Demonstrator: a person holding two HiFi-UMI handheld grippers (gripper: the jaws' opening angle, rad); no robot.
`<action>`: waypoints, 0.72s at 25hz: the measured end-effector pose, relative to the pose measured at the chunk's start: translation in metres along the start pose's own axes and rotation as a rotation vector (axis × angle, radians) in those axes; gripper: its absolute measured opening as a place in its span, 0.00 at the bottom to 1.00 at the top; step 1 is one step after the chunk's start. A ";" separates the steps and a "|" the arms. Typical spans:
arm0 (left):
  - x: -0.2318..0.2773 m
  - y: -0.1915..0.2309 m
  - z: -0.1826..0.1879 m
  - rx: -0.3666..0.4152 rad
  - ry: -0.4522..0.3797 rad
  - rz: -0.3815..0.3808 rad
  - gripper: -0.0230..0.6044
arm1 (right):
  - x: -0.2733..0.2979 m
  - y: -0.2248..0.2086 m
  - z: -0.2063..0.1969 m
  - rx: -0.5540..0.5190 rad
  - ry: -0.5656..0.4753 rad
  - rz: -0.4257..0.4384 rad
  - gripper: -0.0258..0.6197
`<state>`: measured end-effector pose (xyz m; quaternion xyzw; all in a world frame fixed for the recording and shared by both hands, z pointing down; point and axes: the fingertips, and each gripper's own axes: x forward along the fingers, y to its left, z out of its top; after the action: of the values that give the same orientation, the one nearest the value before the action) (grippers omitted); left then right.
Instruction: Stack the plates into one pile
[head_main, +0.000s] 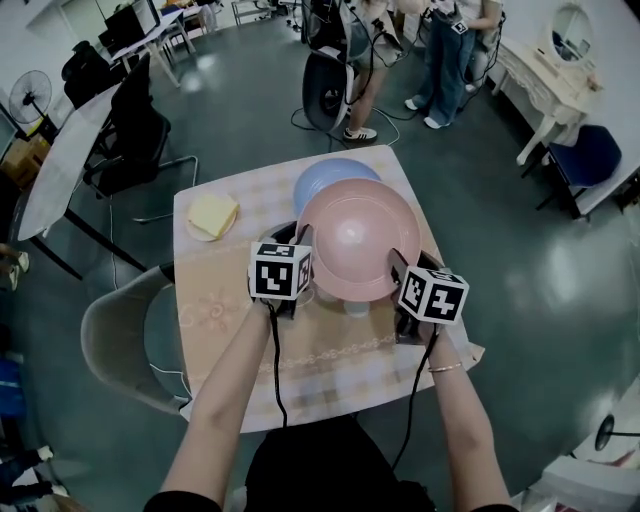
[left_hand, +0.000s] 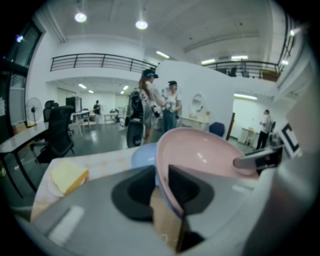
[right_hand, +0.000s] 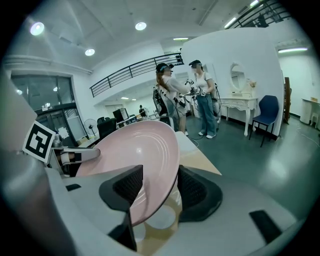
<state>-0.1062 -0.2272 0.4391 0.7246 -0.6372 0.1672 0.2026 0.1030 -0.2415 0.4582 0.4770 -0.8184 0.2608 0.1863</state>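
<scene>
Both grippers hold a pink plate (head_main: 358, 238) above the checked table (head_main: 230, 330). My left gripper (head_main: 303, 242) is shut on its left rim and my right gripper (head_main: 398, 264) is shut on its right rim. In the left gripper view the pink plate (left_hand: 210, 160) sits edge-on between the jaws of the left gripper (left_hand: 162, 192). The right gripper view shows the pink plate (right_hand: 135, 155) pinched by the right gripper (right_hand: 160, 192). Just beyond it, a blue plate (head_main: 322, 180) lies on the table, partly covered by the pink one in the head view.
A yellow block on a small white plate (head_main: 212, 216) sits at the table's far left. A pale round thing (head_main: 355, 306) shows under the pink plate's near edge. A grey chair (head_main: 125, 340) stands left of the table. People (head_main: 445, 50) stand on the floor beyond it.
</scene>
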 end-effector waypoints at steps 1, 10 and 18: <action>0.002 0.005 0.002 -0.003 -0.002 0.003 0.17 | 0.004 0.002 0.003 -0.004 0.001 0.001 0.37; 0.036 0.035 0.011 -0.041 0.011 0.004 0.17 | 0.050 0.007 0.025 0.004 0.019 -0.009 0.37; 0.075 0.060 0.017 -0.046 0.026 -0.003 0.17 | 0.095 0.003 0.038 0.015 0.028 -0.020 0.37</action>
<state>-0.1560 -0.3067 0.4666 0.7185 -0.6370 0.1616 0.2277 0.0526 -0.3281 0.4796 0.4827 -0.8091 0.2714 0.1966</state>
